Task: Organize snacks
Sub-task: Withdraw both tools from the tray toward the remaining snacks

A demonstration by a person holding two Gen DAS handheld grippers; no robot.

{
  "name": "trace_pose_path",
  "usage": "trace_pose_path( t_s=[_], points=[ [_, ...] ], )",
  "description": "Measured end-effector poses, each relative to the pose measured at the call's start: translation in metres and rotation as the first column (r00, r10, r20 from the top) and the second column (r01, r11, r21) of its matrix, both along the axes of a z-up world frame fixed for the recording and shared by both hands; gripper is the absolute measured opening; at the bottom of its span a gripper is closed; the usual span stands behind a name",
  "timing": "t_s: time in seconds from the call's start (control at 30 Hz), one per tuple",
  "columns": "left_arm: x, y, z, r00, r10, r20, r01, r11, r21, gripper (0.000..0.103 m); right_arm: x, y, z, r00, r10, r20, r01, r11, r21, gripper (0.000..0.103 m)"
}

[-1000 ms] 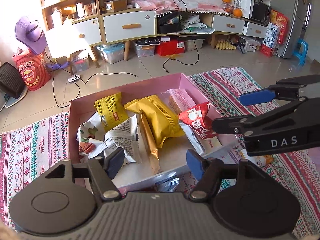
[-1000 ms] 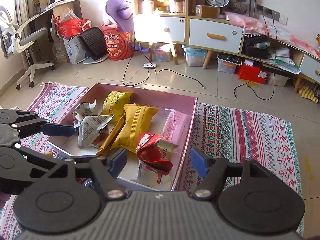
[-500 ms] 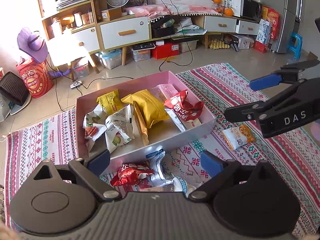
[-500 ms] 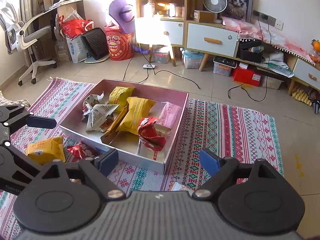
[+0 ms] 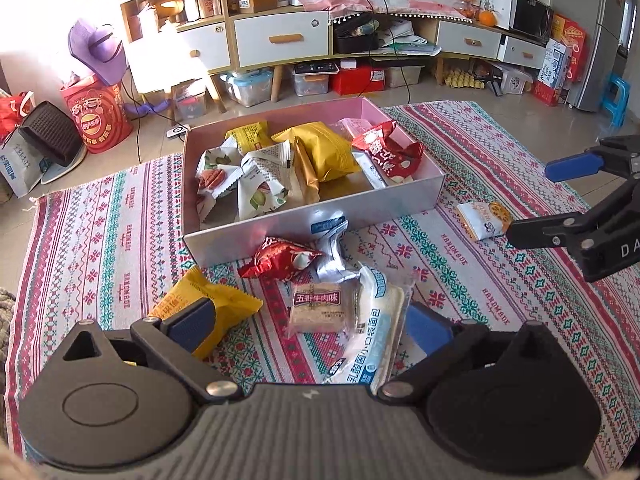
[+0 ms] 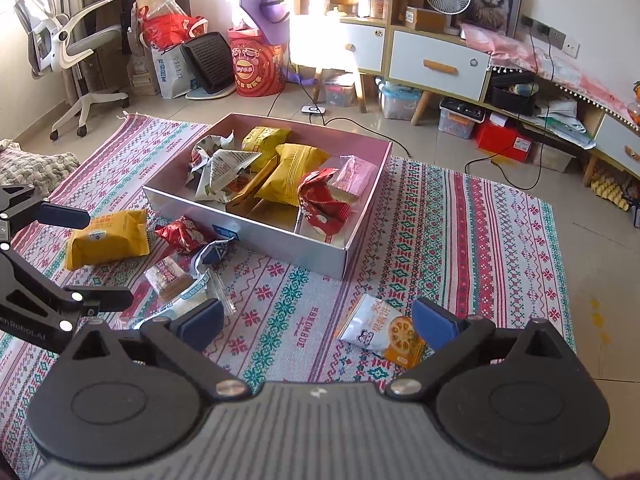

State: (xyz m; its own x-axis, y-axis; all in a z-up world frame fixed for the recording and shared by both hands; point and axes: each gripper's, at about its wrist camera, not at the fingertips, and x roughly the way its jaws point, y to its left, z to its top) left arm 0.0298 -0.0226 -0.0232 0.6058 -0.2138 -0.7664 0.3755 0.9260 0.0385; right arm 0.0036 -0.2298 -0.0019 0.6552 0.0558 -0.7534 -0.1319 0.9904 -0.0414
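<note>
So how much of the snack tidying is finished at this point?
Partly done. The pink box holds several packets. Neither the left gripper nor the right gripper holds anything; both are open. Still on the rug: a yellow packet, a red packet, a silver packet, a biscuit pack, a white pouch and an orange-white packet.

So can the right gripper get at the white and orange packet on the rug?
Probably yes: the packet lies alone on the rug, just ahead of the open right gripper, nothing covering it.
</note>
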Motion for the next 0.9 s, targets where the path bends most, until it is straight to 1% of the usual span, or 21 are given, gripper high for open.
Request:
trace_pose_path(
  t_s=[0.1,0.2,0.3,0.47,0.6,0.73,0.83,0.9],
  points=[
    [-0.007,0.004,-0.012,1.0,0.014,-0.016,-0.013,1.0,0.007,0.103,-0.005,-0.001,-0.014,1.0,0.012,-0.028,-0.013,0.999,-0.031,0.101],
    [-0.015,0.003,-0.021,1.0,-0.015,-0.019,0.016,1.0,0.018,0.103,-0.008,-0.003,-0.026,0.998,0.023,-0.062,-0.026,0.998,-0.051,0.101],
    [-0.019,0.001,-0.03,0.999,-0.036,-0.037,0.037,0.999,0.022,0.103,-0.009,-0.009,-0.035,0.996,0.007,-0.087,-0.012,0.998,-0.061,0.101],
    [-0.016,-0.005,-0.041,0.996,-0.042,-0.078,0.043,0.999,0.016,0.103,-0.009,-0.02,-0.046,0.993,-0.024,-0.117,0.016,0.997,-0.073,0.101],
    [-0.013,-0.012,-0.047,0.994,-0.052,-0.092,0.053,0.998,0.015,0.103,-0.002,-0.03,-0.054,0.992,-0.037,-0.12,0.019,0.989,-0.143,0.101],
    [-0.009,-0.016,-0.051,0.993,-0.041,-0.111,0.042,0.999,0.003,0.103,0.01,-0.042,-0.062,0.989,-0.053,-0.137,0.027,0.983,-0.184,0.099],
    [-0.004,-0.016,-0.052,0.992,-0.025,-0.122,0.024,1.0,-0.012,0.1,0.019,-0.048,-0.065,0.991,-0.042,-0.129,0.019,0.984,-0.177,0.1],
    [0.0,-0.017,-0.052,0.991,-0.023,-0.134,0.02,0.999,-0.025,0.094,0.026,-0.049,-0.066,0.992,-0.028,-0.124,0.006,0.984,-0.176,0.102]
  ],
)
